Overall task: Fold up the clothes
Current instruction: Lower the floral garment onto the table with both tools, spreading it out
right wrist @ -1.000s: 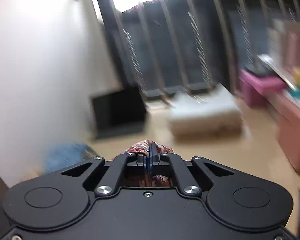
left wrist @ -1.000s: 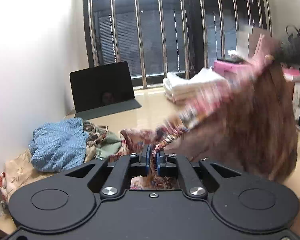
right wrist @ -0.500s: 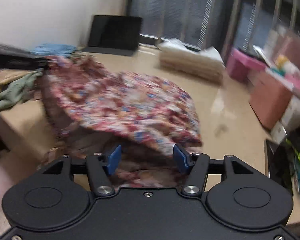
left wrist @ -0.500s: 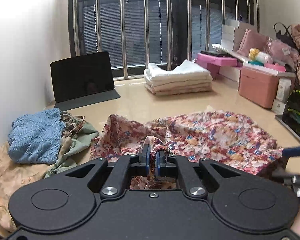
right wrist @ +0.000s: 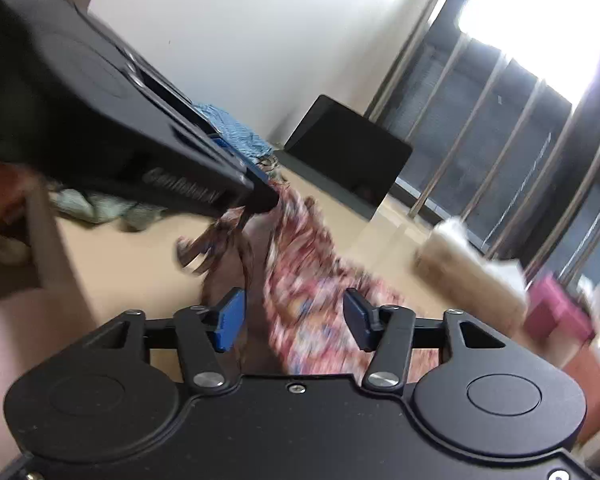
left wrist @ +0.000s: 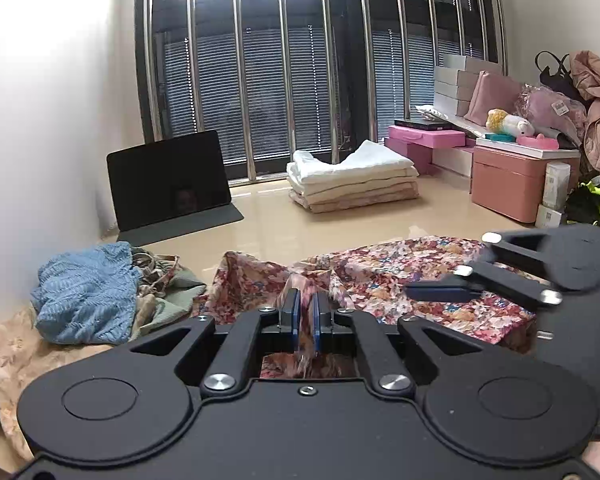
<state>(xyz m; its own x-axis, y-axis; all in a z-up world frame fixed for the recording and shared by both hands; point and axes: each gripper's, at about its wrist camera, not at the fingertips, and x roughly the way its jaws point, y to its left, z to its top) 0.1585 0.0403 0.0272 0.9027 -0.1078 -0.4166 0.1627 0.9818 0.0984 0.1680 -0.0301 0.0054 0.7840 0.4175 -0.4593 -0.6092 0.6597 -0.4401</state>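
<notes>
Left gripper (left wrist: 305,312) is clamped on a bunched fold of the floral garment (left wrist: 412,276), with cloth pinched between its blue pads (left wrist: 294,314) and trailing down behind them. Left of it, along the white wall, lies a heap of unfolded clothes: a blue knit piece (left wrist: 84,292) on top, a pale green piece (left wrist: 180,292) beside it, and a beige printed cloth (left wrist: 8,356) underneath. Behind the heap a dark tablet (left wrist: 168,182) stands propped on its cover against the wall. The floral garment is spread across the beige tabletop (left wrist: 320,228) from the centre toward the right, with its near-left part lifted into the left gripper. Further back, near the barred window, sits a stack of folded pale cloths (left wrist: 352,184).

Right gripper (right wrist: 294,320) is rolled to one side (its view is tilted and blurred). Its jaws are closing; the floral garment (right wrist: 308,280) lies between the blue pads (right wrist: 230,320), but the pads stand apart from the cloth and do not press on it. In the left wrist view this gripper reaches in from the right edge, low over the garment. At the far right, pink boxes (left wrist: 508,184) and assorted household items line the wall.
</notes>
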